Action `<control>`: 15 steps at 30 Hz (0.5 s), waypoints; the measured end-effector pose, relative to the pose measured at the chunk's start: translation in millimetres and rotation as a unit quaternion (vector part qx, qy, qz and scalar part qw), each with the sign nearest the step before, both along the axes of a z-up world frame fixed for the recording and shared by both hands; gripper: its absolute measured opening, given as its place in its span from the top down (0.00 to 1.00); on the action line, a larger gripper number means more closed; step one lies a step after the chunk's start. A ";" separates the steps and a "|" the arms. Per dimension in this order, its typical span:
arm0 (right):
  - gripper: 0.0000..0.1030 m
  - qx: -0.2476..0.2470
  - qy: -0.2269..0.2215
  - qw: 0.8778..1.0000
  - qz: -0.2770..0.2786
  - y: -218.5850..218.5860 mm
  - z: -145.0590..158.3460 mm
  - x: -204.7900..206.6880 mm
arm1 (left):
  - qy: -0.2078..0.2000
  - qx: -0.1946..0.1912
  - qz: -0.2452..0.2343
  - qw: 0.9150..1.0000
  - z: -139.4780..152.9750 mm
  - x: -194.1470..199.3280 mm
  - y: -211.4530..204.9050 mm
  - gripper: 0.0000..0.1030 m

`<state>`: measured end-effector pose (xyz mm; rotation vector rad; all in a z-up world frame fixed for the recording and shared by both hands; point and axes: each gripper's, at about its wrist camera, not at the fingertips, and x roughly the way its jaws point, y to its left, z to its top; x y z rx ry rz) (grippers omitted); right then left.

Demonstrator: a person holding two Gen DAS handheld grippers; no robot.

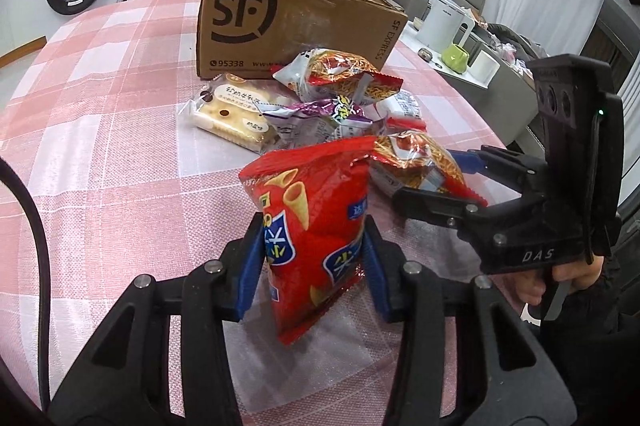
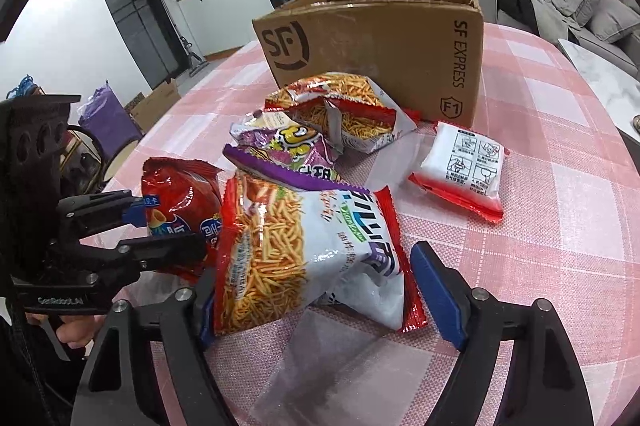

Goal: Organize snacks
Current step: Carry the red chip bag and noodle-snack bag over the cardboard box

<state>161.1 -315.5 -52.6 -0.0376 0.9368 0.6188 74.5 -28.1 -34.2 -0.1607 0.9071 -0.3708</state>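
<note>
Even, cool indoor light fills both views, with soft faint shadows. Glare glints off the foil snack bags (image 2: pixel 308 250) and the glossy table (image 1: pixel 100 145) cover. Fisheye bending curves the edges; black vignette fills corners. Focus is sharp.

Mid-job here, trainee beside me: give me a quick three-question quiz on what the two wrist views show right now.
1. True or false: the left tool is shut on the red cone-snack bag.
2. Which lies between the right tool's blue pads? A) the purple packet B) the noodle-snack bag nearest the camera C) the white packet with a red edge
3. Fill in: the cardboard box stands open at the ____.

Key
1. True; both blue pads press its sides.
2. B, the noodle-snack bag; the right pad stands clear of it, so no grip yet.
3. Top; what is inside cannot be seen.
</note>
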 end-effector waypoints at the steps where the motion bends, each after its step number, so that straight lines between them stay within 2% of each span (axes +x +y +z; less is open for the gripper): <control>1: 0.26 0.000 -0.003 1.000 0.002 -0.2 1.1 -0.5 | -0.001 0.000 0.001 1.000 -1.0 0.7 -0.1 0.59; 9: 0.42 0.017 -0.010 1.000 0.018 -6.6 8.0 -4.4 | -0.008 -0.002 0.016 1.000 3.0 -0.7 5.9 0.59; 15: 0.44 0.034 -0.010 0.999 0.024 -13.6 14.9 -5.8 | -0.021 -0.005 0.026 0.999 10.8 -3.3 10.8 0.59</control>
